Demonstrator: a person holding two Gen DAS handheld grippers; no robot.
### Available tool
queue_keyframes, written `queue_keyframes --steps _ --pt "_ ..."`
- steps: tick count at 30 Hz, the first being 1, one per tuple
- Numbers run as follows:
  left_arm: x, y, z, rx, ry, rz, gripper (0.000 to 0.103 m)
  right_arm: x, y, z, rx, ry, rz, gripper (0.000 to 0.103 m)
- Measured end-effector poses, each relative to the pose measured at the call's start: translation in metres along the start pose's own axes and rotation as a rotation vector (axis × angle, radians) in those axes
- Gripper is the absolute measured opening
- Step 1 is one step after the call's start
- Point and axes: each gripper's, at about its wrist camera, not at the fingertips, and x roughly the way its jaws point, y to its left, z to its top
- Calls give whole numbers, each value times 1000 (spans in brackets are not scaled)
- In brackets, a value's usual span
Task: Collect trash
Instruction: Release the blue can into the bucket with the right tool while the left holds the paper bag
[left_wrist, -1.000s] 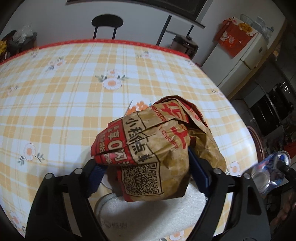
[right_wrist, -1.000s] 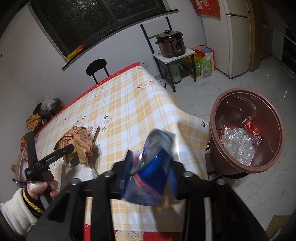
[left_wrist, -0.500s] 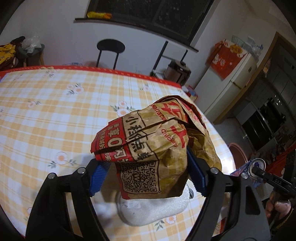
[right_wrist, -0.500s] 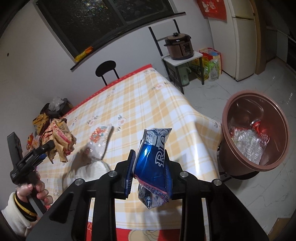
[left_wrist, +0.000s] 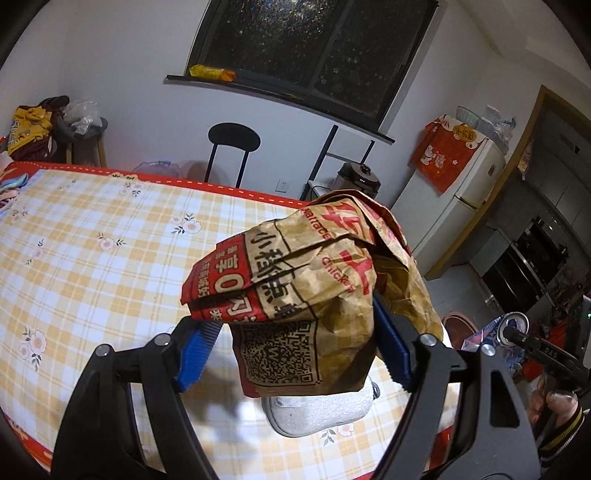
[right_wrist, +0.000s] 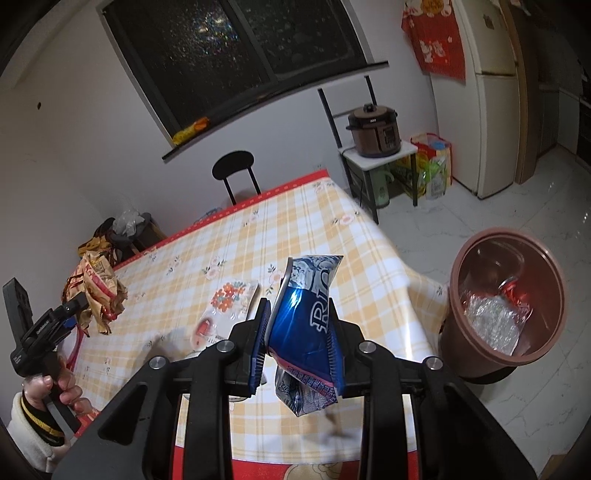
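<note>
A crumpled brown and red paper food bag (left_wrist: 314, 288) hangs above the checked table (left_wrist: 92, 258), with my left gripper (left_wrist: 295, 343) shut on it. The same bag (right_wrist: 98, 291) and left gripper (right_wrist: 72, 312) show at the left of the right wrist view, held by a hand. My right gripper (right_wrist: 297, 343) is shut on a crushed blue can (right_wrist: 306, 325), off the table's near right corner. That can's round top (left_wrist: 511, 325) shows at the right in the left wrist view. A brown trash bin (right_wrist: 546, 266) stands on the floor to the right, with clear plastic and a red can inside.
A white padded sheet (left_wrist: 317, 410) lies on the table under the paper bag. A floral plastic packet (right_wrist: 231, 299) lies beside it. A black chair (right_wrist: 236, 166) stands at the far edge. A shelf with a cooker (right_wrist: 375, 131) and a fridge (right_wrist: 491, 92) stand beyond the bin.
Both grippers have risen with their loads. The paper bag has come well up off the table and the white sheet. The blue can has come up above the table edge.
</note>
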Motion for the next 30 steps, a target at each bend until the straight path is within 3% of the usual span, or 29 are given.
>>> queue_keyframes --steps 7,19,30 --pt "-5 -29 -5 -3 -10 -14 77 -19 -36 10 13 -20 -21 29" --pt "-1 -111 -14 1 -33 -6 77 -56 -163 42 103 -68 -138 29" --pt "-4 -154 -23 -6 -46 77 77 -23 -241 65 145 -4 -140 29"
